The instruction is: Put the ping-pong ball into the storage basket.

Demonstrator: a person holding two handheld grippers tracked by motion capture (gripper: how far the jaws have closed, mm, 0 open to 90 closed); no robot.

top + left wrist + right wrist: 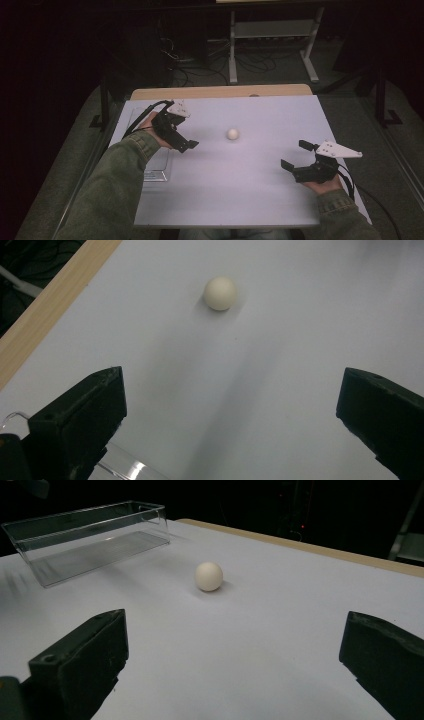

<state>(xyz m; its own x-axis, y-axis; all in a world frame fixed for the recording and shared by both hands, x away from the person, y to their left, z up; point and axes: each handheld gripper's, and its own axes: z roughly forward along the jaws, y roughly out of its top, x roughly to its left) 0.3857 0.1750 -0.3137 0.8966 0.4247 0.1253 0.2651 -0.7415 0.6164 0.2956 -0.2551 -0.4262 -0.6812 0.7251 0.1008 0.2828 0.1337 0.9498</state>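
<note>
A small white ball (pixel 232 134) rests near the middle of the white table top (pixel 250 195). My left gripper (pixel 184 143) hovers to the ball's left, open and empty; in the left gripper view the ball (pixel 220 292) lies ahead of the wide-apart jaws (pixel 231 390). My right gripper (pixel 295 155) is at the front right, also open with nothing in it. From the right gripper view the ball (pixel 208 576) sits some way beyond the spread jaws (pixel 233 630).
A clear plastic box (pixel 95 540) stands at the table's left side, partly under my left forearm (pixel 155 167). A wooden strip (pixel 220 92) runs along the far edge. Beyond the table are a dark floor, cables and a metal rack (pixel 272 30).
</note>
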